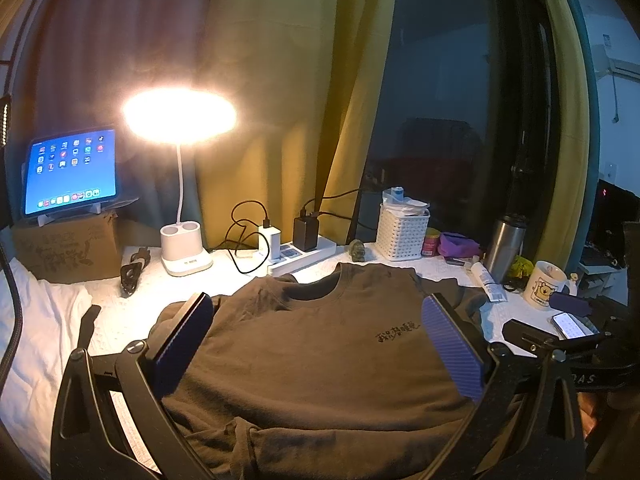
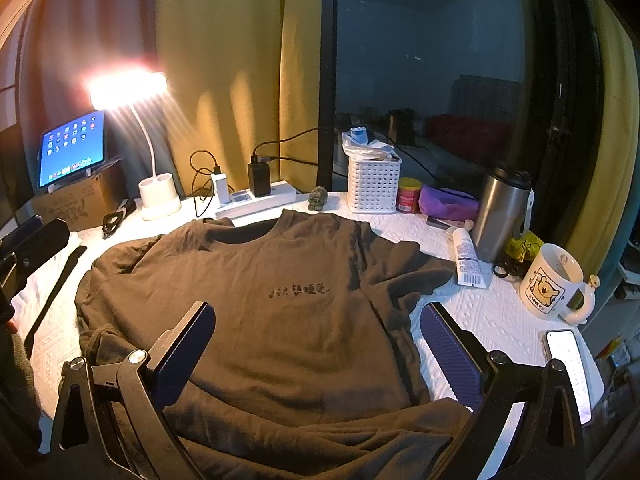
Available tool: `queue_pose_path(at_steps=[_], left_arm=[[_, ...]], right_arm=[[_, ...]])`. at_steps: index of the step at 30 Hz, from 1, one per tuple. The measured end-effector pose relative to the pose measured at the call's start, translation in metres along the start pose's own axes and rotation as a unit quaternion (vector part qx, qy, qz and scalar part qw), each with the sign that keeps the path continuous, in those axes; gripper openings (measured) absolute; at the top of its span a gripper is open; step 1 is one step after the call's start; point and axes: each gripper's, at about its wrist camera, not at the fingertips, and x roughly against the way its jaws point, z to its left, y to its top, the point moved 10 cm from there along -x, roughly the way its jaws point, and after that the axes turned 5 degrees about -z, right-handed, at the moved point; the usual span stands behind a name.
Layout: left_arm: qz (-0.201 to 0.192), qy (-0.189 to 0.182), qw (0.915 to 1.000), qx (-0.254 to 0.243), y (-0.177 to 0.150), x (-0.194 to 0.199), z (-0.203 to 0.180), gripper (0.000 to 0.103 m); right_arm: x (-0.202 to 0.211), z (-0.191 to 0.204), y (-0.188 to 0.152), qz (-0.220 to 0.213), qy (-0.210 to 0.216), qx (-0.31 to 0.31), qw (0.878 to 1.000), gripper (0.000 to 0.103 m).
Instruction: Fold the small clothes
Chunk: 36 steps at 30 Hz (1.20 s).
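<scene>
A brown T-shirt [image 1: 320,344] with small dark printed characters on its chest lies spread front-up on the white table cover [image 1: 132,300], collar toward the far side. My left gripper [image 1: 320,312] hovers over the shirt's lower half, open, with nothing between its blue pads [image 1: 188,336]. In the right wrist view the same T-shirt [image 2: 272,304] fills the middle. My right gripper [image 2: 318,320] is open above its lower right part, holding nothing. The hem near me is bunched. The left gripper's black tip [image 2: 40,240] shows at that view's left edge.
Along the back stand a lit desk lamp [image 2: 156,196], a tablet [image 2: 72,148] on a cardboard box, a power strip [image 2: 256,200] with chargers, a white basket [image 2: 374,188], a steel tumbler [image 2: 502,212], a tube [image 2: 466,256] and a mug [image 2: 554,284]. A lit phone [image 2: 568,368] lies at right.
</scene>
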Motion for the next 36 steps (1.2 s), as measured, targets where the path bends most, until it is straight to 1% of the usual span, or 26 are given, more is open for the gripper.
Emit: queue_pose_path(at_steps=[4, 8, 10, 16, 17, 18, 21, 24, 27, 29, 31, 32, 34, 36], left_arm=[[0.006, 0.0, 1.0, -0.004, 0.0, -0.008, -0.002, 0.103], [0.013, 0.006, 0.9999, -0.008, -0.003, -0.019, -0.001, 0.103], [0.014, 0.009, 0.9998, -0.005, -0.005, -0.026, 0.0, 0.103], [0.033, 0.014, 0.9993, 0.001, -0.011, -0.053, 0.004, 0.103], [0.038, 0.014, 0.9992, 0.002, -0.013, -0.059, 0.004, 0.103], [0.041, 0.014, 0.9991, 0.004, -0.014, -0.064, 0.005, 0.103], [0.049, 0.014, 0.9987, 0.007, -0.018, -0.08, 0.006, 0.103], [0.062, 0.014, 0.998, 0.007, -0.022, -0.098, 0.006, 0.103], [0.071, 0.011, 0.9974, 0.004, -0.024, -0.115, 0.004, 0.103], [0.075, 0.01, 0.9971, 0.0, -0.025, -0.125, 0.003, 0.103], [0.081, 0.011, 0.9967, 0.002, -0.026, -0.135, 0.004, 0.103], [0.082, 0.011, 0.9966, 0.003, -0.026, -0.138, 0.006, 0.103], [0.085, 0.016, 0.9962, 0.004, -0.027, -0.147, 0.01, 0.103], [0.089, 0.022, 0.9958, 0.007, -0.028, -0.154, 0.014, 0.103]], right_arm=[[-0.007, -0.012, 0.001, 0.005, -0.009, -0.003, 1.0, 0.103], [-0.019, -0.034, 0.004, 0.012, -0.026, -0.017, 0.999, 0.103], [-0.026, -0.046, 0.005, 0.016, -0.034, -0.022, 0.999, 0.103], [-0.053, -0.075, 0.005, 0.034, -0.042, -0.04, 0.998, 0.102], [-0.059, -0.08, 0.005, 0.038, -0.044, -0.041, 0.997, 0.098], [-0.064, -0.084, 0.005, 0.043, -0.047, -0.042, 0.997, 0.096], [-0.081, -0.096, 0.003, 0.057, -0.052, -0.049, 0.996, 0.094], [-0.099, -0.108, 0.0, 0.067, -0.053, -0.056, 0.995, 0.089], [-0.122, -0.123, -0.004, 0.085, -0.055, -0.069, 0.992, 0.082], [-0.138, -0.134, -0.008, 0.096, -0.059, -0.076, 0.991, 0.076], [-0.153, -0.143, -0.013, 0.11, -0.06, -0.087, 0.988, 0.072], [-0.162, -0.148, -0.016, 0.118, -0.059, -0.093, 0.987, 0.072], [-0.177, -0.153, -0.022, 0.137, -0.043, -0.111, 0.983, 0.072], [-0.189, -0.159, -0.028, 0.149, -0.039, -0.124, 0.98, 0.072]])
